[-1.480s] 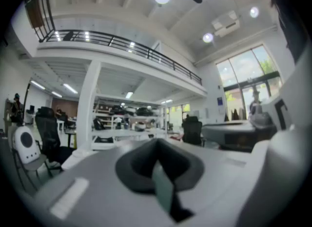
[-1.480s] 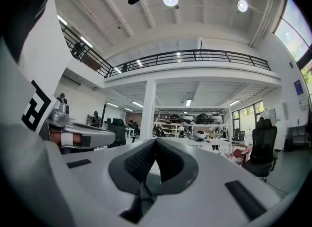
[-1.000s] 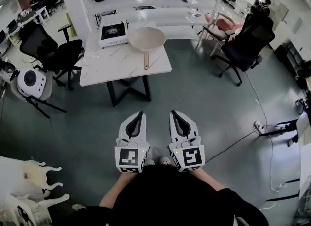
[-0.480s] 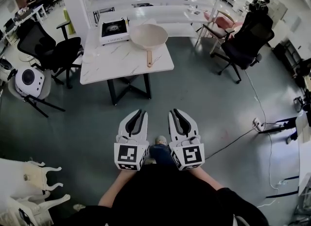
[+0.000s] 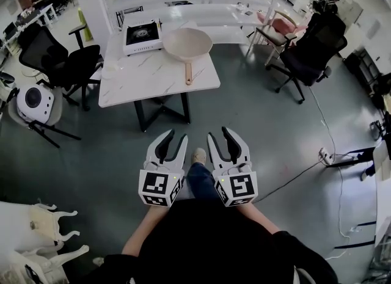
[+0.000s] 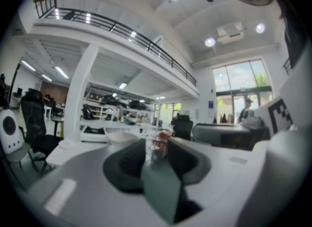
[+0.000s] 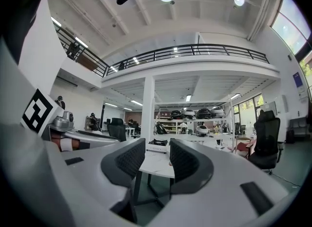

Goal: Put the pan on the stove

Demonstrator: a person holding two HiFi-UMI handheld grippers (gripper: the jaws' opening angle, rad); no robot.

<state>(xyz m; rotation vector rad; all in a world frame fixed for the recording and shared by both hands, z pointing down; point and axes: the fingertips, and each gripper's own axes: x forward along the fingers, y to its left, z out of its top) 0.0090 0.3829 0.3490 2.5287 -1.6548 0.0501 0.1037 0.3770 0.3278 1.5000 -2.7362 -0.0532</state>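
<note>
The pan (image 5: pixel 187 44) is round and cream-coloured, with a light brown handle pointing toward the bottom of the frame. It sits on the white table (image 5: pixel 153 81) in the upper centre, just right of the stove (image 5: pixel 142 37). A second ago the jaws of the left gripper (image 5: pixel 176 136) and right gripper (image 5: pixel 219 134), low centre, were together. They have just been opening and now stand apart with nothing between them. Their cubes (image 5: pixel 160 188) carry black-and-white square markers.

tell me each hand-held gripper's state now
Left hand-held gripper: open, jaws just been opening, nothing between them.
Right hand-held gripper: open, jaws just been opening, nothing between them.
</note>
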